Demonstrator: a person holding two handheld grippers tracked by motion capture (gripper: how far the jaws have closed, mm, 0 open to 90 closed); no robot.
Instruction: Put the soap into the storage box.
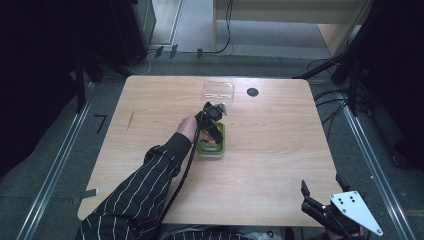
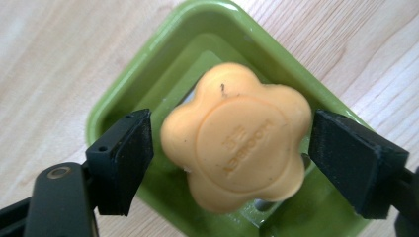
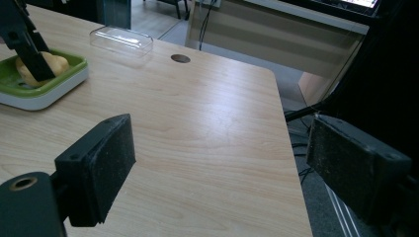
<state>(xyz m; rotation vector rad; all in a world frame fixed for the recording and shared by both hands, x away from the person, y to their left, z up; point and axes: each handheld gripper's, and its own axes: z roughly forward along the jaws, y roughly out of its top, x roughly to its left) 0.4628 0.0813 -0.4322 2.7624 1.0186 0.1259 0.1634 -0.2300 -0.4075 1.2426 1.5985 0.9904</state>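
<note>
An orange flower-shaped soap (image 2: 234, 136) lies in a green soap dish (image 2: 118, 103) with a white base. My left gripper (image 2: 232, 148) points down over it and is open, one jaw on each side of the soap. The left jaw stands a small gap off the soap and the right jaw is at its edge. In the high view the left gripper (image 1: 215, 132) is over the dish (image 1: 212, 151) at mid table. My right gripper (image 3: 222, 158) is open with nothing between its jaws, at the table's near right corner (image 1: 312, 200).
A clear plastic lid (image 1: 218, 90) lies at the far side of the table, with a round black hole (image 1: 252, 92) to its right. The table's right edge runs close beside the right gripper. Cables lie on the floor beyond.
</note>
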